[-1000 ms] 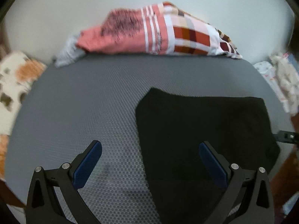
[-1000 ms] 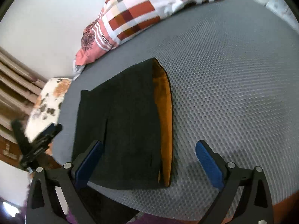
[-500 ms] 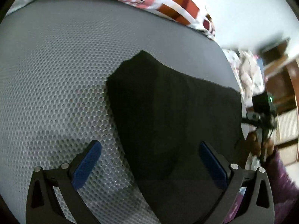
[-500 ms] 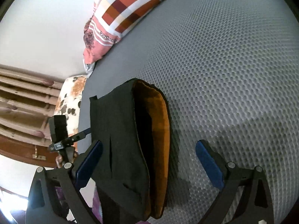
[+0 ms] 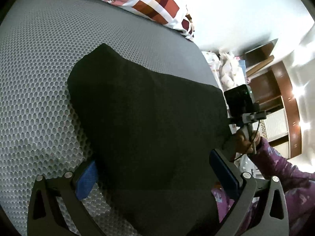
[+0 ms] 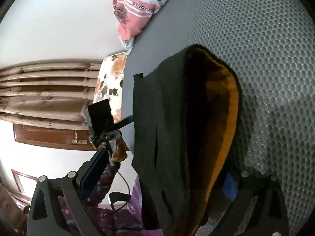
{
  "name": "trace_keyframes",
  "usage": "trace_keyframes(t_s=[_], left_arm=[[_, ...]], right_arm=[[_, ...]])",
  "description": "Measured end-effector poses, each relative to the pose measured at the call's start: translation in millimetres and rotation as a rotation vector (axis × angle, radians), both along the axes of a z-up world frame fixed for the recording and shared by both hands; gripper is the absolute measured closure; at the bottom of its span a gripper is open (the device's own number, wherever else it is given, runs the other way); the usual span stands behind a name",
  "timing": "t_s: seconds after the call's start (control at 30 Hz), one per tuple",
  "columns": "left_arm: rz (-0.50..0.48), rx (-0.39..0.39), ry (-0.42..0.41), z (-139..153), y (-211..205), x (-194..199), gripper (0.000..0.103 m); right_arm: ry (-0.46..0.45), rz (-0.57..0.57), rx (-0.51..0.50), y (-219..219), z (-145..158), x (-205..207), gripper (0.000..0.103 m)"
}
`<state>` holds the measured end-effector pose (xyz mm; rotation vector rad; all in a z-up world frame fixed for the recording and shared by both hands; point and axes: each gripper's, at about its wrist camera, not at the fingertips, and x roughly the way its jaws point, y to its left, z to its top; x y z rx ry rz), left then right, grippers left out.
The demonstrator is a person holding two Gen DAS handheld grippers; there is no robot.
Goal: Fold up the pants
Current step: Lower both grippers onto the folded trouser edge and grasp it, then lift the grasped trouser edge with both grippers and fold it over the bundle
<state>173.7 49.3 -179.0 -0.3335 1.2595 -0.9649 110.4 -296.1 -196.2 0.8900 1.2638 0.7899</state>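
Grey mesh bed (image 5: 39, 63), black pants (image 5: 149, 118) folded at its near edge, both tools closing in on them.

Left tool (image 5: 155, 177) straddles the near-left end of the bundle, jaws wide, nothing gripped, one blue pad tucked against the cloth's edge. Right tool (image 6: 157, 184) brackets the other end, also spread wide and empty, its right pad half hidden behind the fold. Pants look thick and dark, stacked in layers, with an orange lining (image 6: 222, 106) showing along the open side and a slit down the outer face. My read: to lift cleanly, each tool should bite through all layers at once, low near the corners, then rise together so the stack stays square.
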Motion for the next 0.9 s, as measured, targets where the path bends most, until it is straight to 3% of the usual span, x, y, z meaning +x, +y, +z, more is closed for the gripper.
trace_keyframes(t_s=[0.1,0.13,0.23,0.37,0.53,0.6,0.63,0.67,0.7,0.73,0.9], left_arm=[[-0.011,0.044,-0.037,3,-3,-6,0.001],[-0.032,0.07,-0.065,4,-10,-9,0.0],[-0.062,0.116,-0.12,6,-16,-15,0.0],[-0.051,0.13,-0.128,5,-21,-16,0.0],[-0.018,0.132,-0.098,3,-28,-9,0.001],[0.0,0.131,-0.097,4,-23,-12,0.005],[0.02,0.154,-0.109,4,-23,-13,0.012],[0.043,0.194,-0.131,6,-17,-15,0.058],[0.089,0.277,-0.159,5,-16,-14,0.077],[0.107,0.258,-0.146,5,-12,-13,0.077],[0.145,0.234,-0.121,4,-4,-13,0.078]], right_arm=[[0.029,0.013,-0.074,-7,-1,-4,0.019],[0.03,0.02,-0.082,-9,0,-2,0.019],[0.044,0.009,-0.086,-8,0,0,0.013],[0.009,0.009,-0.119,4,4,0,0.0],[0.057,-0.046,-0.097,0,-2,6,0.0],[0.011,-0.039,-0.145,4,3,5,0.001],[-0.027,-0.019,-0.2,10,8,3,0.004],[-0.064,0.002,-0.26,18,13,0,0.008],[-0.07,0.009,-0.284,21,13,-1,0.032],[-0.061,0.004,-0.306,22,10,-2,0.071],[-0.056,-0.045,-0.266,23,11,-7,0.073]])
